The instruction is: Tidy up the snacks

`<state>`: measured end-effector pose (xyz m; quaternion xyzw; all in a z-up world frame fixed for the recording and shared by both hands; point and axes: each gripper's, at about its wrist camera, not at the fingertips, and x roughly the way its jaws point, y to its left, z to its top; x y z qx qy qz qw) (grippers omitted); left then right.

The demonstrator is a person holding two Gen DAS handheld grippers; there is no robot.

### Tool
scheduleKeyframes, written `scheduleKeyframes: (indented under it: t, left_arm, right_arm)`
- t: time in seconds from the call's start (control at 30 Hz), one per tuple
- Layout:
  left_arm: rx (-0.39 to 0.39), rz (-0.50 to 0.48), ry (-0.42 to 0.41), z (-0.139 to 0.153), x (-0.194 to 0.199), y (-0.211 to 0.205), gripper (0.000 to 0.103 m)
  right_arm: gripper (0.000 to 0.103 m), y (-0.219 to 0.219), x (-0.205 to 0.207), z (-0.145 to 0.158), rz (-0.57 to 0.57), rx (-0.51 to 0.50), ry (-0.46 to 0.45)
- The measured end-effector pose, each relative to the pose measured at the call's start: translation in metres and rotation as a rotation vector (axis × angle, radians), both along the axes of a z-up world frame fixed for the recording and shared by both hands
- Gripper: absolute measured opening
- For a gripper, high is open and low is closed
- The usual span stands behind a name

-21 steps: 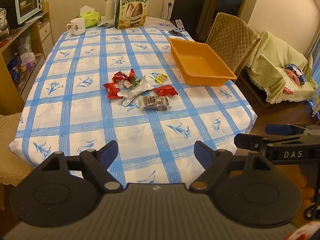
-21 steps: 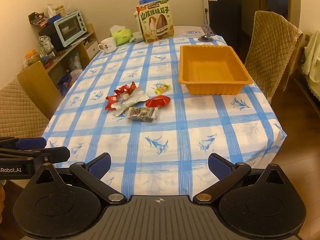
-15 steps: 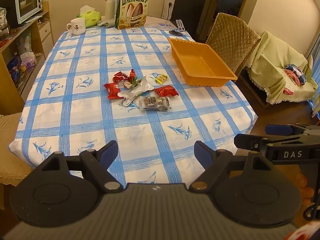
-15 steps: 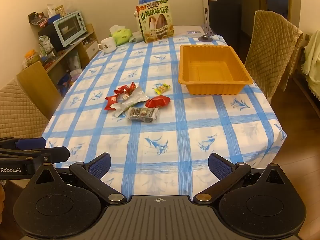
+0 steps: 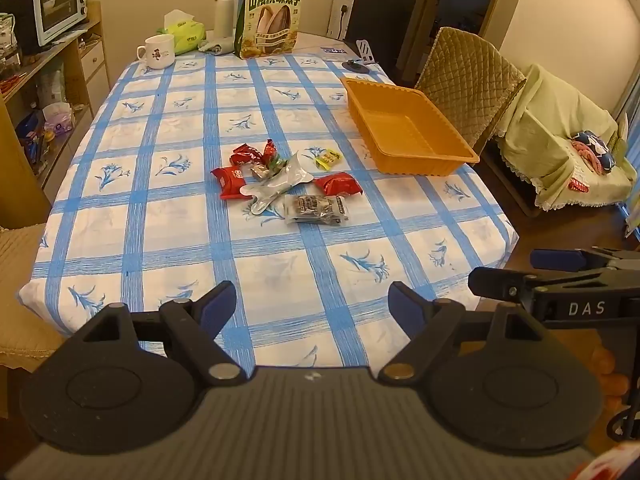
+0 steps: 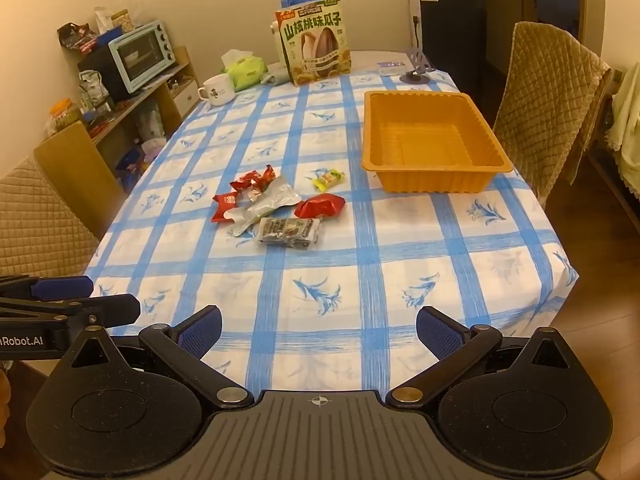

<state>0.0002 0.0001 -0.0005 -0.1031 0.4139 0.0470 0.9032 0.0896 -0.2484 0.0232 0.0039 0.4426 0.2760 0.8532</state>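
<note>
Several small snack packets lie in a loose pile mid-table: red packets [image 5: 339,184] [image 6: 320,205], a silver pouch [image 5: 280,184] [image 6: 266,204], a dark clear-wrapped pack [image 5: 316,208] [image 6: 289,231] and a small yellow packet [image 5: 328,157] [image 6: 328,178]. An empty orange tray [image 5: 436,160] [image 6: 436,181] stands to their right. My left gripper [image 5: 312,304] hangs open over the table's near edge, far short of the snacks. My right gripper [image 6: 319,330] is open too, beside it, nothing between its fingers.
A blue-checked cloth [image 5: 168,216] covers the table. At the far end stand a big seed bag [image 5: 272,18], a white mug [image 5: 158,52], a tissue pack [image 5: 182,34] and a flask [image 5: 224,12]. Quilted chairs [image 6: 548,92] flank the table; a shelf with a toaster oven [image 6: 140,54] is left.
</note>
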Motion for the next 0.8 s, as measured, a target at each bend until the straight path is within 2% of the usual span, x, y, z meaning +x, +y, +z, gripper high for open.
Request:
scheduleKeyframes:
  t: [0.8]
  left_arm:
    - [-0.002,-0.001,0.000,0.0000,0.0000,0.0002,0.082]
  right_arm:
    - [0.103,0.0086,0.0026,-0.0007,0.000,0.000,0.002]
